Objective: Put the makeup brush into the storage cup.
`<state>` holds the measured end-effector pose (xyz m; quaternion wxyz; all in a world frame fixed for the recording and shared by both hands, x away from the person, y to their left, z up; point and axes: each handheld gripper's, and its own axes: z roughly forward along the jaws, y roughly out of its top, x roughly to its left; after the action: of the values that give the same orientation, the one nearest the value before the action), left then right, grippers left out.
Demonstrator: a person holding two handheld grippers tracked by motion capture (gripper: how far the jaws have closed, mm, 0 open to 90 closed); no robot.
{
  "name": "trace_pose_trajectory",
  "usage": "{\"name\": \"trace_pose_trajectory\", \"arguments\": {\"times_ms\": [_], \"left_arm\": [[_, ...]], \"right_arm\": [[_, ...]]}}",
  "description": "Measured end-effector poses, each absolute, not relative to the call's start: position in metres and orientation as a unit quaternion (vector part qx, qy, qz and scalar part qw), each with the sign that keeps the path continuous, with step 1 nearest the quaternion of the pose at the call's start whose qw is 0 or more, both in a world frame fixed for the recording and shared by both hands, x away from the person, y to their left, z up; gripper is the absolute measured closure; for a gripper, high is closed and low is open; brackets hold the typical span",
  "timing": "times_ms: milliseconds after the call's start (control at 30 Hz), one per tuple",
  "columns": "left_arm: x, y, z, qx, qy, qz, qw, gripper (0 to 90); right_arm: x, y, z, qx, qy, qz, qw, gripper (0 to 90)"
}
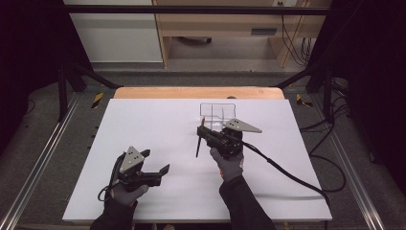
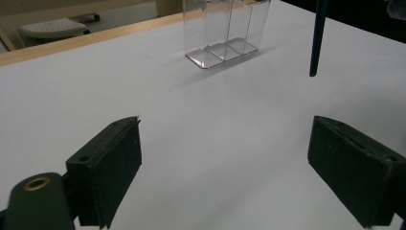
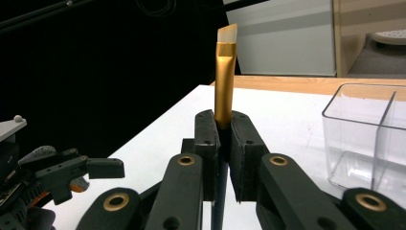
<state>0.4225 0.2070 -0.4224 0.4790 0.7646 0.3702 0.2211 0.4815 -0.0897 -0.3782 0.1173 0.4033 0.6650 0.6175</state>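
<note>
Brush (image 3: pixel 225 72) clamped upright in my right gripper (image 3: pixel 224 143), bristles up, dark handle tip down above the table (image 1: pixel 158 129). My left gripper (image 2: pixel 225 167) gapes wide, holding nothing.

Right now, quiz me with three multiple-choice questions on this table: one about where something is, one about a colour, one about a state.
1. Where is the clear box?
A. far side of the table, beyond the right gripper
B. near edge
C. in the left gripper

2. What colour is the brush band?
A. red
B. gold
C. blue

3. The left gripper is:
A. shut on the brush
B. open, holding nothing
C. shut on the box

Answers: 1 A, the box stands beyond the right gripper; 2 B, gold below pale bristles; 3 B, its fingers stand apart over the bare table.
</note>
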Motion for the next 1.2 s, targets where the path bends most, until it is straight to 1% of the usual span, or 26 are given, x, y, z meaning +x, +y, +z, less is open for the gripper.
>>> {"name": "trace_pose_trajectory", "arguments": {"times_ms": [333, 800, 1200], "left_arm": [[0.424, 0.21, -0.423, 0.765, 0.372, 0.223, 0.476, 10.1], [0.428, 0.222, -0.421, 0.767, 0.374, 0.225, 0.471, 8.8], [0.43, 0.233, -0.417, 0.763, 0.378, 0.231, 0.471, 8.2]], "right_arm": [[0.487, -0.093, -0.375, 0.407, 0.664, 0.613, 0.135, 83.6], [0.506, -0.103, -0.37, 0.416, 0.663, 0.597, 0.177, 83.7], [0.519, -0.105, -0.368, 0.42, 0.661, 0.592, 0.19, 83.7]]}}
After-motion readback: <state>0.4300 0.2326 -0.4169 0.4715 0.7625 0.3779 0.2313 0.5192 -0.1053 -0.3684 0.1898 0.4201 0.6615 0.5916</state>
